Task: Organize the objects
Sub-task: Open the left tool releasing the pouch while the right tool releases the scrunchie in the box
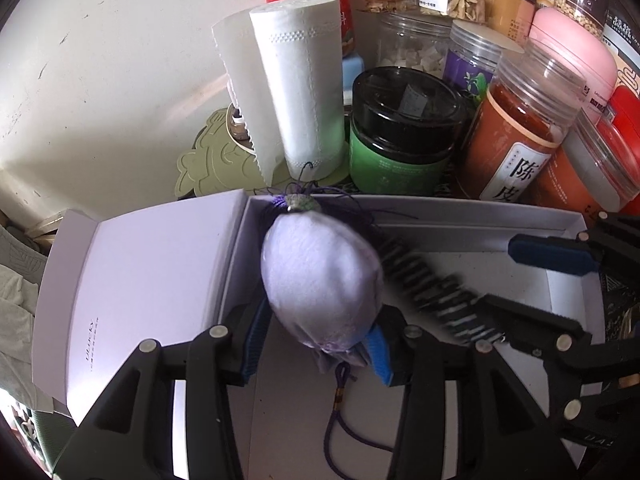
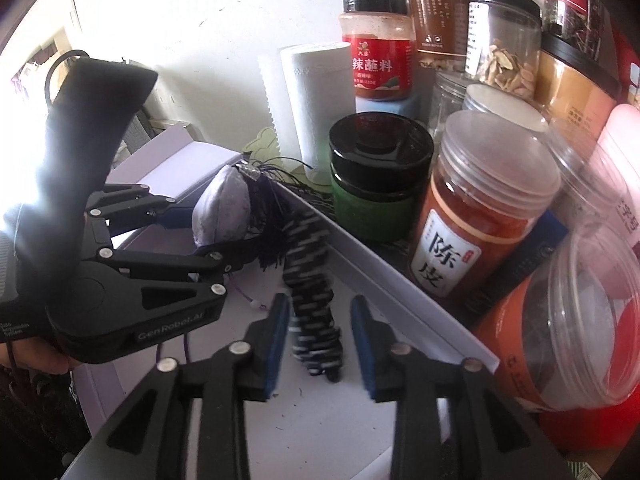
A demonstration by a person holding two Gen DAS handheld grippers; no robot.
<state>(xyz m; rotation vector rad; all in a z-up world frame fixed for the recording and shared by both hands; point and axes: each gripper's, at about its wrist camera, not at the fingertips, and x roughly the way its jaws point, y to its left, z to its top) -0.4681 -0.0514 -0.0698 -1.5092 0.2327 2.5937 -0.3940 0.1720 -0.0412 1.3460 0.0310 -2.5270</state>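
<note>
The left gripper [image 1: 316,344] clamps a pale purple sachet [image 1: 322,276] over the open white box [image 1: 460,224], while the right gripper [image 2: 320,344], jaws apart, straddles a black-and-white braided strap [image 2: 312,300] inside.

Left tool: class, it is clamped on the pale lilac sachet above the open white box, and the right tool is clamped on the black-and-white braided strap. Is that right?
Not quite. The left tool does clamp the lilac sachet above the white box, but the right wrist view shows the right tool open, its pads either side of the braided strap without clamping it.
</note>
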